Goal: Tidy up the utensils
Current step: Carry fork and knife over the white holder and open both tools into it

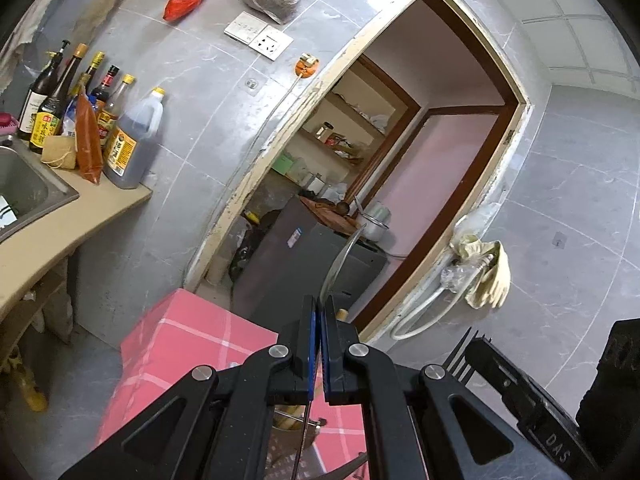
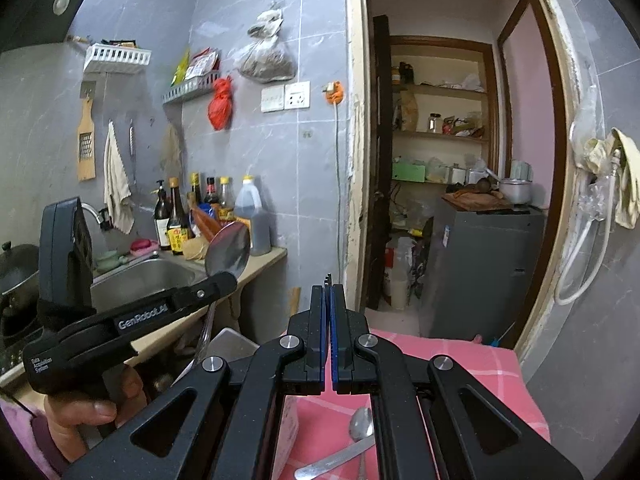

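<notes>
My left gripper [image 1: 319,300] is shut on a metal spoon [image 1: 340,256]. The spoon is edge-on here, with its bowl rising above the fingertips and its handle running down between the pads. In the right wrist view the same spoon [image 2: 228,250] shows its broad bowl above the left gripper [image 2: 224,280], which a hand holds at the left. My right gripper [image 2: 329,290] is shut on a fork, and only the tines [image 2: 328,279] poke out above the pads. Those tines [image 1: 460,354] also show at the right gripper [image 1: 476,346] low on the right. Another spoon [image 2: 360,424] lies on the pink checked cloth [image 2: 460,360].
A steel sink [image 2: 148,276] and several sauce bottles [image 2: 208,216] sit on the counter to the left. Ahead is an open doorway with a grey cabinet [image 2: 480,264] and shelves behind it. A white hose and cloth [image 2: 600,184] hang on the right wall. The cloth-covered table [image 1: 192,344] lies below both grippers.
</notes>
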Available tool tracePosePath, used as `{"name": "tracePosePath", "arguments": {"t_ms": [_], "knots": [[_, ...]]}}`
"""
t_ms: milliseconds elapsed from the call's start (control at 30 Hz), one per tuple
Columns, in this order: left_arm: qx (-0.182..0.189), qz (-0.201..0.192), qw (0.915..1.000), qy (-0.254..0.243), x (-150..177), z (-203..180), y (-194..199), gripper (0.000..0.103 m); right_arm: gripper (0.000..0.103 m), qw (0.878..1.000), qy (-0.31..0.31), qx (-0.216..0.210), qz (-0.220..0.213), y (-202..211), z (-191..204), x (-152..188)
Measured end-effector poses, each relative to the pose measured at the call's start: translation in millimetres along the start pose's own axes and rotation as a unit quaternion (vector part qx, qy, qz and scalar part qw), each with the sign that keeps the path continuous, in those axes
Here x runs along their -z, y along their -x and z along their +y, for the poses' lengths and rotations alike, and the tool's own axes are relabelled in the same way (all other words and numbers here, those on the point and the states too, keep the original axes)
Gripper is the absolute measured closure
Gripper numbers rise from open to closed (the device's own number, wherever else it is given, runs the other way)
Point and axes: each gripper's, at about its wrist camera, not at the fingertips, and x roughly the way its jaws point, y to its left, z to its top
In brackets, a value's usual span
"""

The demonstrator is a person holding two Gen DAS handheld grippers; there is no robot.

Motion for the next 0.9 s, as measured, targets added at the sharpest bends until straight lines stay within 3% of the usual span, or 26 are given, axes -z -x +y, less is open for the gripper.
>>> {"name": "tracePosePath", "arguments": {"t_ms": [233,567,900], "knots": [[-0.025,-0.013,0.9992,-0.029,5,-2,1,0.1,0.101,1.0,-0.003,-0.015,0.014,-11,5,10],[-0.033,-0.011,0.9992,-0.022,14,11,6,0.1,0.1,0.999,-0.006,-0.035,0.031,-20,14,24],[-0.028,0.02,0.9985,-0.042,20,17,16,0.1,0.099,0.998,-0.018,-0.05,0.046,-20,16,35]]}}
